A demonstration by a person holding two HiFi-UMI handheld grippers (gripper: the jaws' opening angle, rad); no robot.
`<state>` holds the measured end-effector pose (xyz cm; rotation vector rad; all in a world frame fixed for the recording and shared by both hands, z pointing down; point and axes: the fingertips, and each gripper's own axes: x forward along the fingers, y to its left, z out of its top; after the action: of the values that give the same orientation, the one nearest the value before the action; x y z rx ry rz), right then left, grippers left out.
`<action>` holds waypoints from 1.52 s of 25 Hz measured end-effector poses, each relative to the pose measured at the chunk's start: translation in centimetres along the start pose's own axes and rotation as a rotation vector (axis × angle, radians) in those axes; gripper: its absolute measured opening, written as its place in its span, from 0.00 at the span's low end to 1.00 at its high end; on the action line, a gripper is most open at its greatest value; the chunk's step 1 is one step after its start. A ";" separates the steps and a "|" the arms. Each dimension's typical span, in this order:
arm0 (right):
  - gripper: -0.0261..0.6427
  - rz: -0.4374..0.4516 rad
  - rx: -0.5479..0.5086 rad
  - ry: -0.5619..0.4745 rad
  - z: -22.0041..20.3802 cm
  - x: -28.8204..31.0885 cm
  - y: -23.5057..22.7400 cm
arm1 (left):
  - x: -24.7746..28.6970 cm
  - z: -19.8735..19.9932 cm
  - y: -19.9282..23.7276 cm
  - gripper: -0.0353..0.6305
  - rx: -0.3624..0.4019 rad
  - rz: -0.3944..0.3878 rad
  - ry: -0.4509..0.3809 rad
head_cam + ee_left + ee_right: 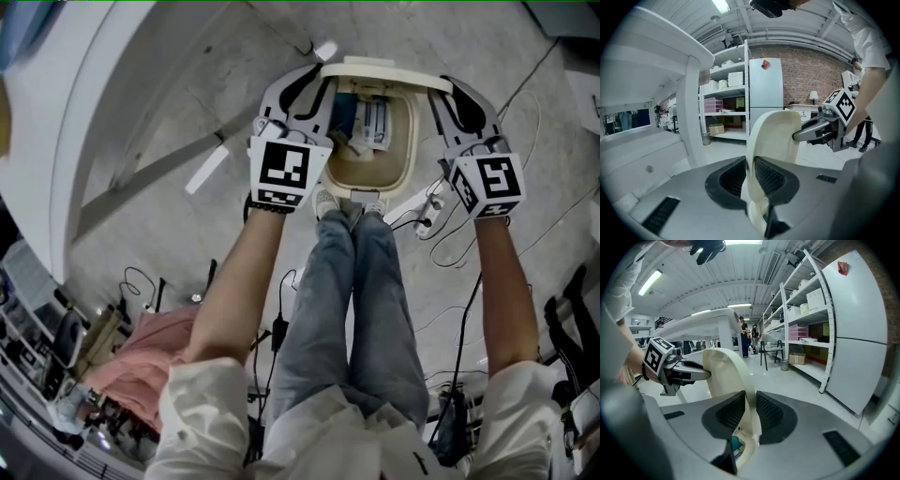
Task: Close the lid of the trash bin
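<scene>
A cream trash bin (409, 150) stands on the floor in front of the person's feet, its lid (384, 73) upright at the far side. The left gripper (326, 81) is shut on the lid's left edge and the right gripper (441, 87) on its right edge. In the left gripper view the lid (776, 136) runs edge-on between the dark pads of the left gripper (750, 176), which press on it. The right gripper view shows the same for the lid (724, 373) and the right gripper (751, 412). Paper packaging (373, 122) lies inside the bin.
A white table frame (94, 112) stands at the left. Cables (441, 234) and a power strip (424, 202) lie on the floor right of the bin. Behind the bin stand a white fridge (765, 84) and storage shelves (726, 93). The person's shoes (349, 202) touch the bin's front.
</scene>
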<state>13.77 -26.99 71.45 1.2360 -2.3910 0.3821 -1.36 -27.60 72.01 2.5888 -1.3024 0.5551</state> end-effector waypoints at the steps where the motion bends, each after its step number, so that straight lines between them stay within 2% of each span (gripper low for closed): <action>1: 0.17 0.001 -0.003 0.002 0.0 0.0 0.0 | 0.0 0.0 -0.1 0.16 0.006 0.000 0.000; 6: 0.17 0.010 -0.018 0.009 -0.2 -0.2 0.1 | -0.1 -0.1 -0.3 0.15 0.062 0.003 0.011; 17: 0.17 0.029 -0.031 0.018 -0.6 -0.7 0.6 | -0.7 -0.4 -0.8 0.15 0.066 -0.027 0.006; 25: 0.16 0.065 -0.079 0.038 -1.6 -1.8 1.6 | -1.7 -1.1 -2.2 0.14 0.206 -0.138 0.038; 29: 0.16 0.072 -0.078 0.040 -2.0 -2.3 2.0 | -2.3 -1.4 -2.8 0.14 0.275 -0.166 0.052; 38: 0.17 0.082 -0.092 0.062 -3.2 -3.2 3.2 | -3.6 -2.8 -4.1 0.15 0.307 -0.191 0.076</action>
<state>13.56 -21.52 72.53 1.0737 -2.3832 0.3265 -0.66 -21.60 73.10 2.8608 -0.9993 0.8666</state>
